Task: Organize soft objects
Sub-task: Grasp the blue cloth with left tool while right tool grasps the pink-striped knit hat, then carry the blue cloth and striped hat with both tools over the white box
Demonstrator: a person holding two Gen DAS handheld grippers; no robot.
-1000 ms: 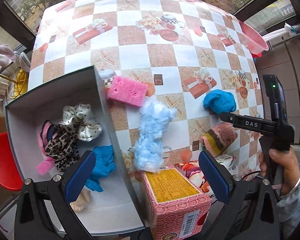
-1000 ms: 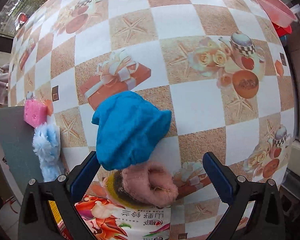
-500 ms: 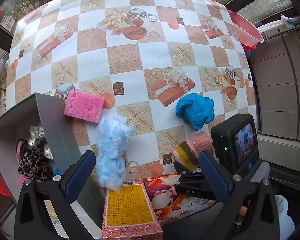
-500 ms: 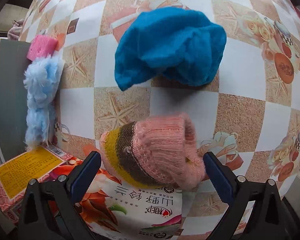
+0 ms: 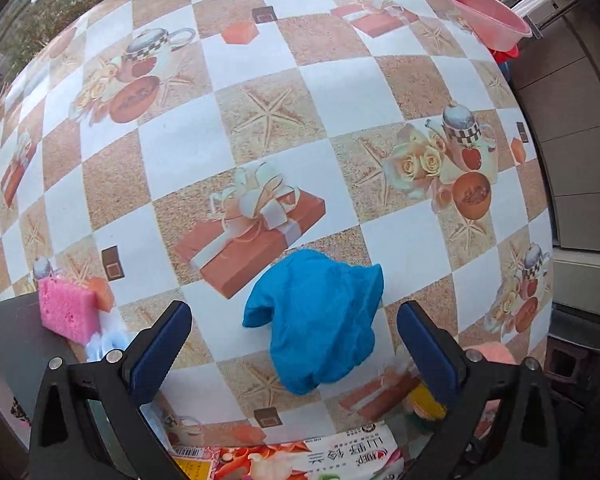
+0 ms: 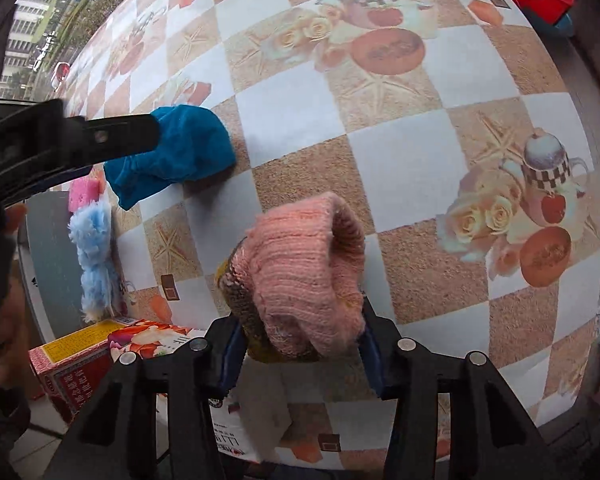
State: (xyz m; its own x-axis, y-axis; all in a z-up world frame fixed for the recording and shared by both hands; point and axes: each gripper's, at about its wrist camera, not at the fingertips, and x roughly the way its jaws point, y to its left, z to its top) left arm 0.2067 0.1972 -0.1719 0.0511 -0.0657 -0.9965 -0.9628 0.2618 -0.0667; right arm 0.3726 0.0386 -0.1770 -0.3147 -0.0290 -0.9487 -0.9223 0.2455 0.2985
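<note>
right gripper (image 6: 300,344) with jaws clamped on the pink knitted hat (image 6: 304,276), and left gripper (image 5: 294,348) with jaws wide apart straddling the blue cloth (image 5: 320,320), which lies between them; the left jaws should settle lower around the bunched middle before closing

Soft even daylight, faint shadows, strong fisheye bending, dark vignetted corners

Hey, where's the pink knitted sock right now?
The pink knitted sock is clamped in the right hand-held gripper, low centre of the right wrist view, right of the blue cloth.
</note>
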